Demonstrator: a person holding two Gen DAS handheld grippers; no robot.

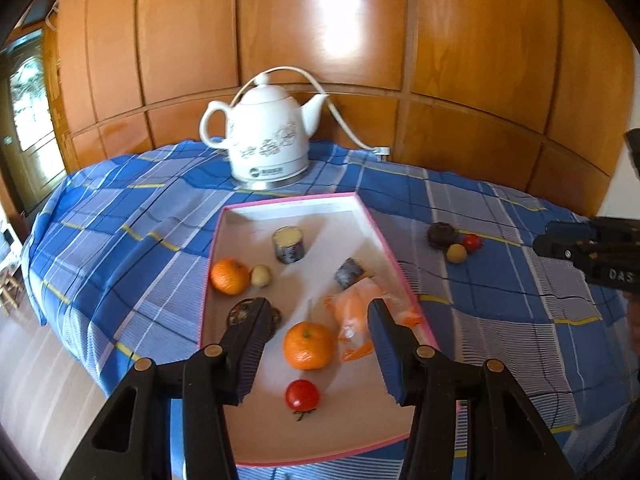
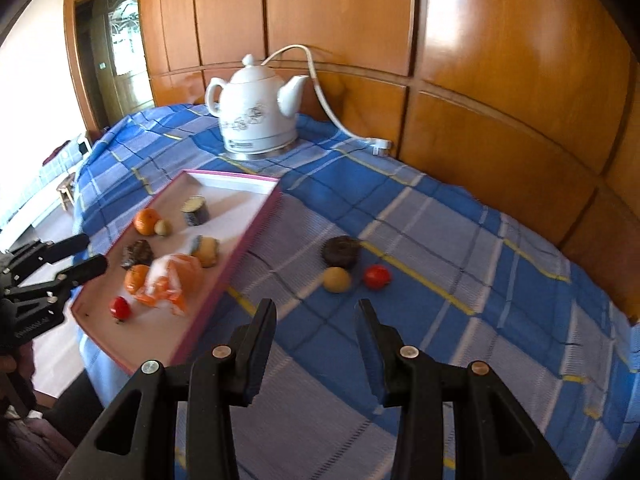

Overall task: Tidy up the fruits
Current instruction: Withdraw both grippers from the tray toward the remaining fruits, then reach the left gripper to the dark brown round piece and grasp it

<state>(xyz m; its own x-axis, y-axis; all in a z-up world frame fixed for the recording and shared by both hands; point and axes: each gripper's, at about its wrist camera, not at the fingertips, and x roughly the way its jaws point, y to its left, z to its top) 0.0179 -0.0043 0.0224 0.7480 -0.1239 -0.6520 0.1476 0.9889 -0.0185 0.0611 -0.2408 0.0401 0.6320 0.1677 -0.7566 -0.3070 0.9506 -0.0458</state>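
Right tongs [image 2: 316,312] agape and empty, aimed at three loose pieces on the tabletop [image 2: 460,360]: yellow fruit [image 2: 337,279], red fruit [image 2: 376,276], dark fruit [image 2: 341,252]; take the yellow first, it's nearest, straddling it low. Left tongs [image 1: 316,320] also spread, empty, over the pink tray [image 1: 404,280] above an orange [image 1: 308,345]. The trio nearly touch, so nudging is likely; kettle [image 2: 256,114] is well clear.

Two oranges [image 1: 308,345] and a tomato [image 1: 302,395] lie in the pink-rimmed tray [image 1: 206,280]; three fruits [image 2: 376,276] rest outside
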